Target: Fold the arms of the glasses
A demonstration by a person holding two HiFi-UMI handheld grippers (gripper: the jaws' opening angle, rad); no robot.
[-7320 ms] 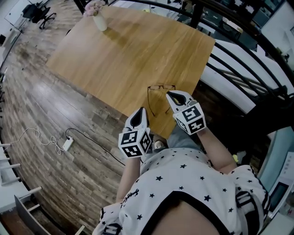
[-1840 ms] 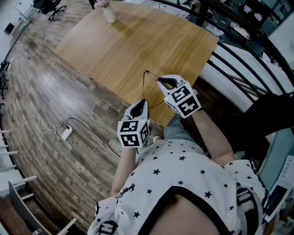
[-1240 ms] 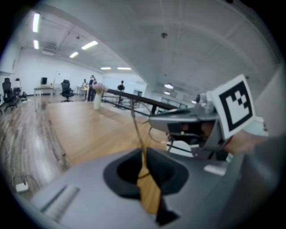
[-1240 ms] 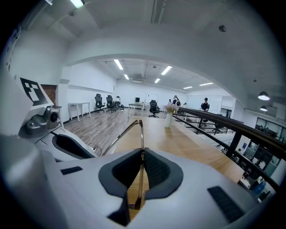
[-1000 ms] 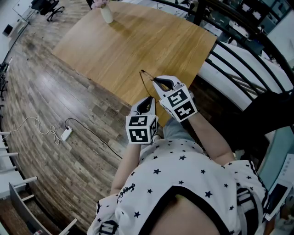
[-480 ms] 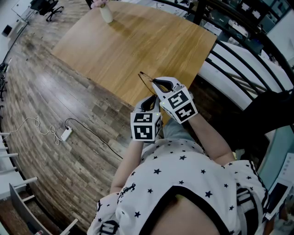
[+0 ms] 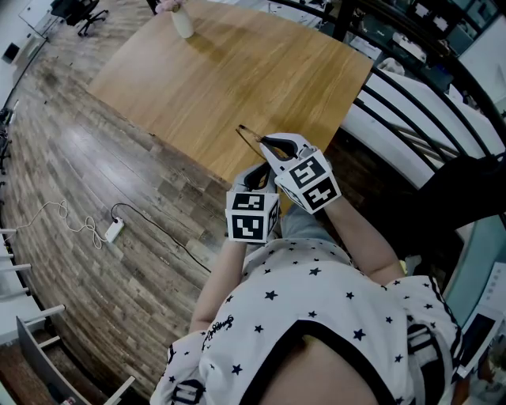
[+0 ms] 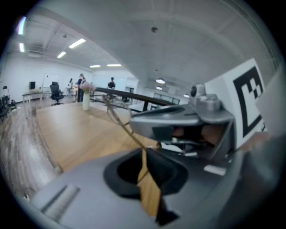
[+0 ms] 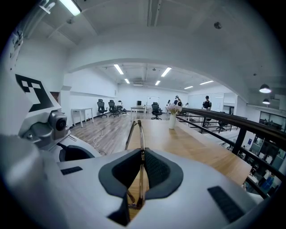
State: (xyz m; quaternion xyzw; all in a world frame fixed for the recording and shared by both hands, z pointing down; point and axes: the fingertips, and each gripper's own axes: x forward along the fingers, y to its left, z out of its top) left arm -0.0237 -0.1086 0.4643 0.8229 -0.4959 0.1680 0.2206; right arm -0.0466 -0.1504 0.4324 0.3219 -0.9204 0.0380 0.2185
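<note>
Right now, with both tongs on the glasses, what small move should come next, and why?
Probably swing the left tongs toward the right tongs, folding the arm pinched at their tips; the right tongs clamp the glasses, steadying them over the table.

Your work surface is a light wooden table (image 7: 237,71). One white vase (image 7: 183,22) holding flowers stands upright on it, near the far left corner. The table stands on a plank floor (image 7: 71,158). To your left, a white power strip (image 7: 115,230) lies on the floor, with a dark cable (image 7: 162,239) running from it.
</note>
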